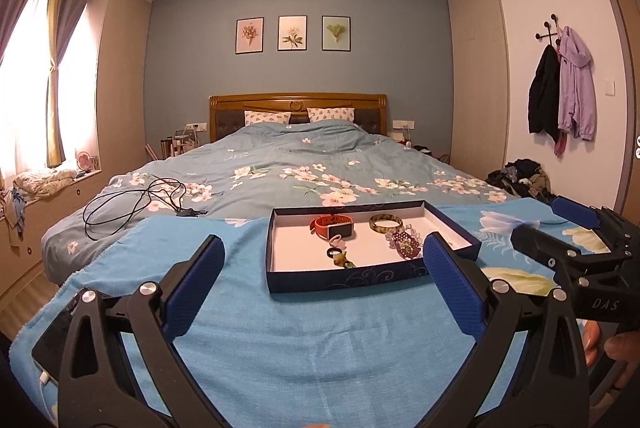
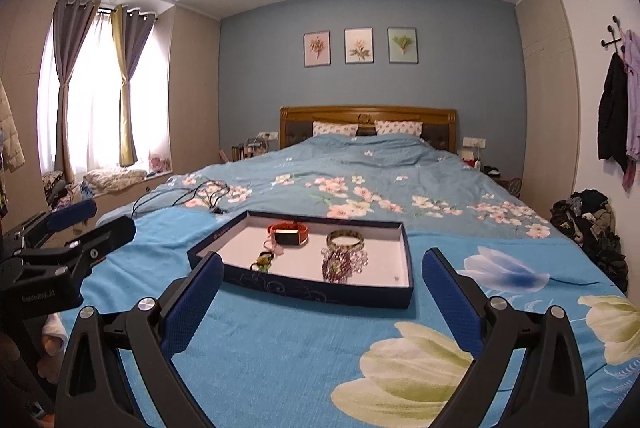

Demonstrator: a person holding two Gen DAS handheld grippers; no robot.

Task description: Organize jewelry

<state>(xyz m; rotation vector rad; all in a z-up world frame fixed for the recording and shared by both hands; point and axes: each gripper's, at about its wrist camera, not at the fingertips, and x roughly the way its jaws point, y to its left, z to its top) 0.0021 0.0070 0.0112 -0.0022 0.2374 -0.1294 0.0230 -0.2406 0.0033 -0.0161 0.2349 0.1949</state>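
Ahead of you lies a floral duvet (image 1: 280, 164) with a black cable (image 1: 132, 204) coiled on it, two pillows (image 1: 300, 116) against the wooden headboard (image 2: 368, 116), three framed prints (image 2: 360, 46) above, and jackets (image 1: 560, 96) hanging right.

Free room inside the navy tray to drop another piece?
The shallow navy tray has bare white floor along its right side and near-right corner, beside the purple beaded bracelet. Its far-left corner, left of the orange-strapped watch, is bare too. The middle is crowded: watch, green bangle, beaded bracelet and small charms.
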